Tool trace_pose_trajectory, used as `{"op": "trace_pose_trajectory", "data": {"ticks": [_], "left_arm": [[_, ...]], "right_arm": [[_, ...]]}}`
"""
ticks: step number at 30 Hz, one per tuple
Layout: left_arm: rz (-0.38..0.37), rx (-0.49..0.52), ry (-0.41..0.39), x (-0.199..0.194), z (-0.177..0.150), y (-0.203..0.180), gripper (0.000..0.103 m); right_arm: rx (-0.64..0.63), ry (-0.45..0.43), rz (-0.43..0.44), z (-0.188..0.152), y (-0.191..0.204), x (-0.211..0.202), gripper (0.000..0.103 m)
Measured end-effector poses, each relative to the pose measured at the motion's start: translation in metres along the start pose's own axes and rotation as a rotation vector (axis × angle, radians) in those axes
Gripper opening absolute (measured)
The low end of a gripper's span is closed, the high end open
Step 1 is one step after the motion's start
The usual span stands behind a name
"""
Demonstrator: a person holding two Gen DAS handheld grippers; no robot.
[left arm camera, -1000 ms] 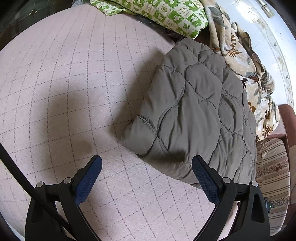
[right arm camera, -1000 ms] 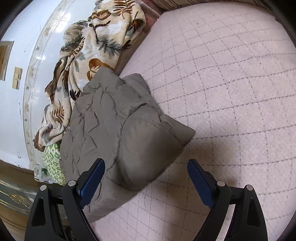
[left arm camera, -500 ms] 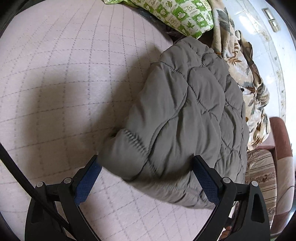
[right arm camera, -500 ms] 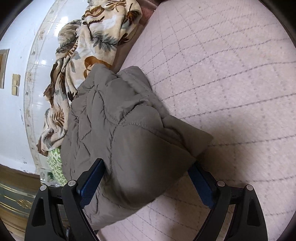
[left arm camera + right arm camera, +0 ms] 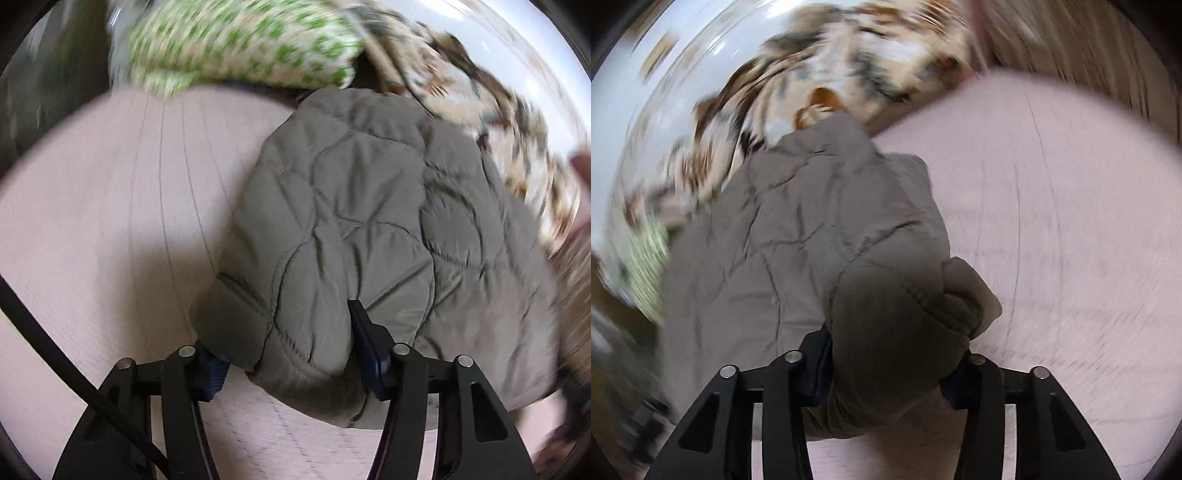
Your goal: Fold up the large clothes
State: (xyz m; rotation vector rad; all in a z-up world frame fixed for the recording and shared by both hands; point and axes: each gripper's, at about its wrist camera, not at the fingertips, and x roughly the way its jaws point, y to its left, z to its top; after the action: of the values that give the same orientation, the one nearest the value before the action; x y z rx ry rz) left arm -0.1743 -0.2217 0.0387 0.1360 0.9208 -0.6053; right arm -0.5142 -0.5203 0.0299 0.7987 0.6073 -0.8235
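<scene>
In the left wrist view, my left gripper (image 5: 291, 343) is closing and pinching a corner of the grey puffy jacket (image 5: 369, 206), which lies on the pink bed (image 5: 92, 229). In the right wrist view, my right gripper (image 5: 890, 363) is closing on another jacket corner.

There are no words, numbers or signs to read in either view. Both views are blurry.
</scene>
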Motion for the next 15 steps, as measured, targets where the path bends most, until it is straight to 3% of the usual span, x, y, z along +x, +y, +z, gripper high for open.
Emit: {"op": "trace_pose_trajectory", "data": {"ticks": [4, 15], "left_arm": [[0.080, 0.098, -0.038, -0.002, -0.001, -0.015, 0.056], [0.163, 0.194, -0.087, -0.004, -0.005, -0.027, 0.055]], "right_arm": [[-0.228, -0.063, -0.142, -0.006, 0.034, -0.008, 0.043], [-0.484, -0.149, -0.308, -0.020, 0.066, -0.011, 0.041]]}}
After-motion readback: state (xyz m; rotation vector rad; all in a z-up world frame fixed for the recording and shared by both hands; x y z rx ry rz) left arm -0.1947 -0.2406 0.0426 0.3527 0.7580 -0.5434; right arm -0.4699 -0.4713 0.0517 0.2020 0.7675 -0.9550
